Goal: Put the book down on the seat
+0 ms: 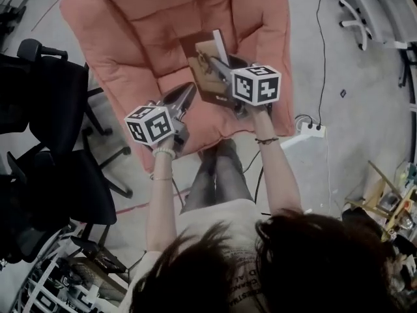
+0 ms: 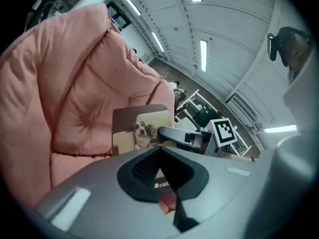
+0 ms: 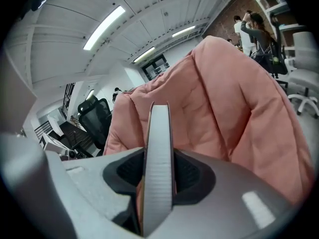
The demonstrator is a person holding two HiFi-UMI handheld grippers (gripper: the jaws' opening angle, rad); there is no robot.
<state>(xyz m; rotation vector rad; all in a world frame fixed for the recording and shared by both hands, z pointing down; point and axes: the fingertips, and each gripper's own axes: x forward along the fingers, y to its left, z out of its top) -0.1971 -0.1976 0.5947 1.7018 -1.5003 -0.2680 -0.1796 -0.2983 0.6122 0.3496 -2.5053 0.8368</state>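
A wide pink cushioned seat [image 1: 169, 18] fills the floor ahead of me. The book [image 1: 205, 77], brown-covered with a dog picture, hangs tilted above the seat's front cushion, and my right gripper [image 1: 225, 60] is shut on it. In the right gripper view the book's page edge [image 3: 158, 168] stands upright between the jaws, with the pink seat [image 3: 224, 93] behind. My left gripper [image 1: 184, 98] hovers to the left of the book over the seat's front edge, jaws together and empty. The left gripper view shows the book [image 2: 142, 128] and the right gripper [image 2: 174, 133] against the pink cushion [image 2: 75, 83].
Black office chairs [image 1: 52, 109] stand close on the left. A white power strip with cable [image 1: 309, 128] lies on the floor to the right of the seat. A white chair [image 1: 371, 12] is at the top right. My legs [image 1: 218, 175] stand just before the seat.
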